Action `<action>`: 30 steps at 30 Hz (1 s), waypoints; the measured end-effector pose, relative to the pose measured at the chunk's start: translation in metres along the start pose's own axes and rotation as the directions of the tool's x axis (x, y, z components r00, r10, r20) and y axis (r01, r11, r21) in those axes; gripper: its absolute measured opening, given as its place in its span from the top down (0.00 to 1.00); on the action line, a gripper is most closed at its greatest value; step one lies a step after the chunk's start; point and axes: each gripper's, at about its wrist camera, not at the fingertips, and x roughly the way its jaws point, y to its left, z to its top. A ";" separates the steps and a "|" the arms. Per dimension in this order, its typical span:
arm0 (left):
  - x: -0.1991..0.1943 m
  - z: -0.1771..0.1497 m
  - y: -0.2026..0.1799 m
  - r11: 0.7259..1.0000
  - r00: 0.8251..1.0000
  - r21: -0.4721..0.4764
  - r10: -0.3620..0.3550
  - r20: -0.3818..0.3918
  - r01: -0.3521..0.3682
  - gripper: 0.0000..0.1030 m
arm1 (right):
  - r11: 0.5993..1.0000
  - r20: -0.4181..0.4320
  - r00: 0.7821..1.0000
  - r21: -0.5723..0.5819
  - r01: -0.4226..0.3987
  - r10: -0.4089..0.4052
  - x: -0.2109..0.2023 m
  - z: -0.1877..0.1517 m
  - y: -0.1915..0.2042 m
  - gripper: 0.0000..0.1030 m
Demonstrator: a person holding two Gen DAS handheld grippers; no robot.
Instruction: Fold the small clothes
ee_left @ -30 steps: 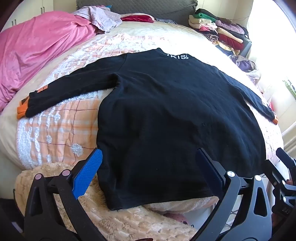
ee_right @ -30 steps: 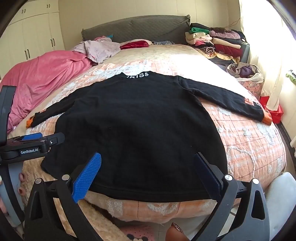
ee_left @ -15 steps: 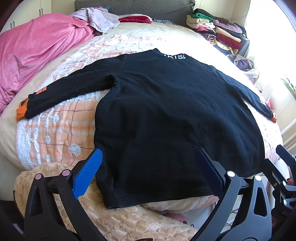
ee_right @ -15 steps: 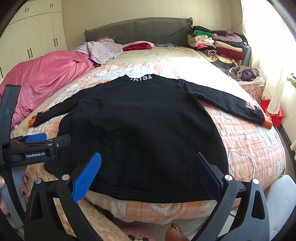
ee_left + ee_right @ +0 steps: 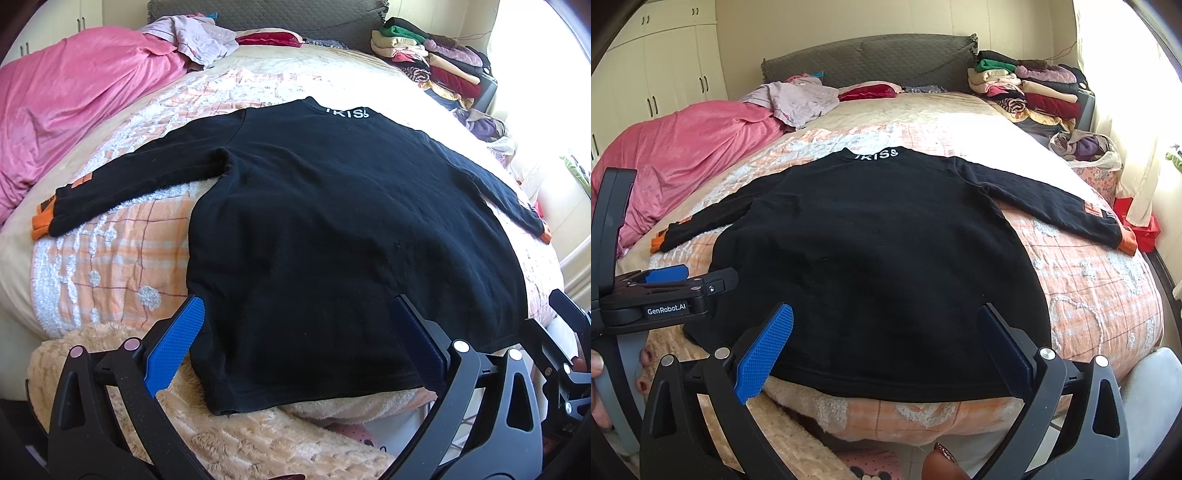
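Note:
A black long-sleeved sweater (image 5: 332, 229) with orange cuffs lies flat on the bed, back up, sleeves spread, white letters on the collar; it also shows in the right wrist view (image 5: 879, 258). My left gripper (image 5: 299, 332) is open and empty, hovering above the hem's left part. My right gripper (image 5: 886, 336) is open and empty above the hem's middle. The left gripper shows from the side in the right wrist view (image 5: 668, 291). The left sleeve cuff (image 5: 40, 221) lies near the bed's left side, the right cuff (image 5: 1126, 240) near the right side.
A pink duvet (image 5: 683, 155) is heaped at the left. Loose clothes (image 5: 801, 99) lie by the grey headboard. A stack of folded clothes (image 5: 1027, 88) stands at the back right. A fluffy beige blanket (image 5: 240, 435) hangs over the bed's near edge. White wardrobes (image 5: 665, 66) stand behind.
Both grippers have drawn back and up a little from the sweater, so more of the bed shows. Both stay open. The sweater has not moved.

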 end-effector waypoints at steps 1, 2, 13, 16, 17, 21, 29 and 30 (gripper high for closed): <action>0.000 0.000 0.000 1.000 1.000 0.001 -0.001 0.000 0.001 0.08 | 1.000 -0.001 1.000 0.000 -0.001 0.001 0.000 0.000 0.001 0.04; 0.000 0.000 0.000 1.000 1.000 0.001 0.000 -0.001 0.000 0.08 | 1.000 -0.001 1.000 -0.001 0.000 0.000 0.000 0.000 0.001 0.04; 0.000 -0.001 0.000 1.000 1.000 0.000 0.000 0.001 0.000 0.08 | 1.000 0.000 1.000 0.006 -0.004 0.004 0.001 0.000 0.001 0.04; -0.001 -0.001 0.000 1.000 1.000 0.000 0.001 0.000 -0.001 0.08 | 1.000 -0.003 1.000 0.009 -0.006 0.006 0.002 0.000 0.002 0.04; -0.001 -0.001 -0.001 1.000 1.000 0.000 0.002 0.000 -0.002 0.08 | 1.000 -0.003 1.000 0.010 -0.007 0.007 0.002 0.000 0.002 0.04; -0.001 -0.002 -0.001 1.000 1.000 0.000 0.001 -0.001 -0.001 0.08 | 1.000 -0.005 1.000 0.011 -0.007 0.007 0.002 0.000 0.002 0.04; 0.003 -0.002 -0.001 1.000 1.000 0.003 -0.008 -0.007 0.008 0.08 | 1.000 -0.004 1.000 0.015 -0.010 0.010 0.003 0.000 0.002 0.04; 0.004 -0.001 -0.001 1.000 1.000 0.003 -0.007 -0.007 0.007 0.08 | 1.000 -0.004 1.000 0.014 -0.010 0.010 0.003 0.000 0.002 0.04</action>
